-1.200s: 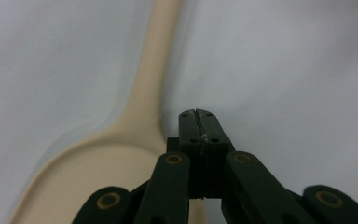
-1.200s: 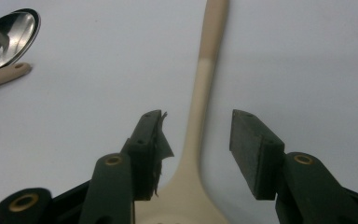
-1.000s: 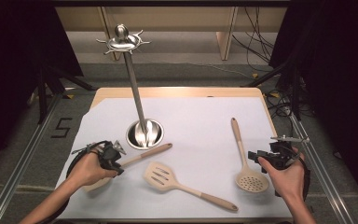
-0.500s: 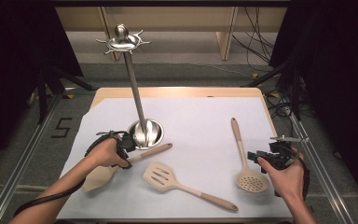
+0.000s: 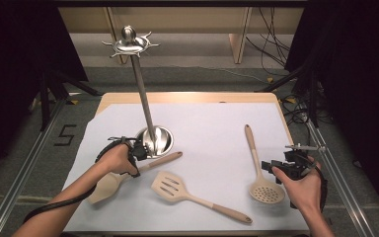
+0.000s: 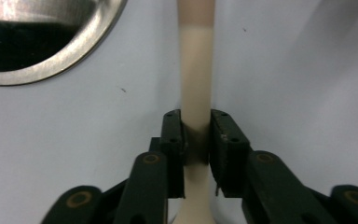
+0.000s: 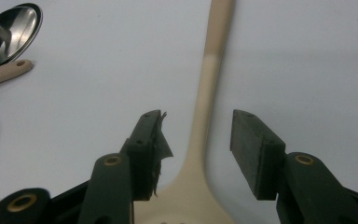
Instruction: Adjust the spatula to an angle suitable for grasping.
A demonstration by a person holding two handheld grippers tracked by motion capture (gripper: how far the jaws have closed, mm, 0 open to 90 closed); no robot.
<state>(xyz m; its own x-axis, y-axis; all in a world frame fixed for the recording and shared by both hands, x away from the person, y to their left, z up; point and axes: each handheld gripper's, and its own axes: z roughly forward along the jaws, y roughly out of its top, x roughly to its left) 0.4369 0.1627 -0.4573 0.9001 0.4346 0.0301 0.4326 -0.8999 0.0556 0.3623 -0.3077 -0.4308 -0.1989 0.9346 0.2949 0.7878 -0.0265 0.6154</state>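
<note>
Spoon [image 6: 195,79] lies on the paper [image 5: 217,133] just beside the stand base [image 5: 159,140], its handle pinched by the left gripper [image 6: 196,140], whose jaws have just been closing. Lifted carelessly, it could knock the stand. Right gripper [image 7: 196,151] hangs spread over the skimmer [image 7: 205,116].

The table [image 5: 187,98] carries a sheet of paper [image 5: 212,128]; the utensil stand [image 5: 155,140] rests on the sheet left of centre; the spoon [image 5: 109,183] lies just in front of the stand's base, its handle pointing right; the slotted turner [image 5: 197,198] lies right of the spoon, near the front edge; the skimmer [image 5: 260,168] lies well apart at the right, handle pointing to the rear; the left gripper [image 5: 139,151] sits over the spoon's neck, beside the stand's base; the right gripper [image 5: 272,167] sits just right of the skimmer.
</note>
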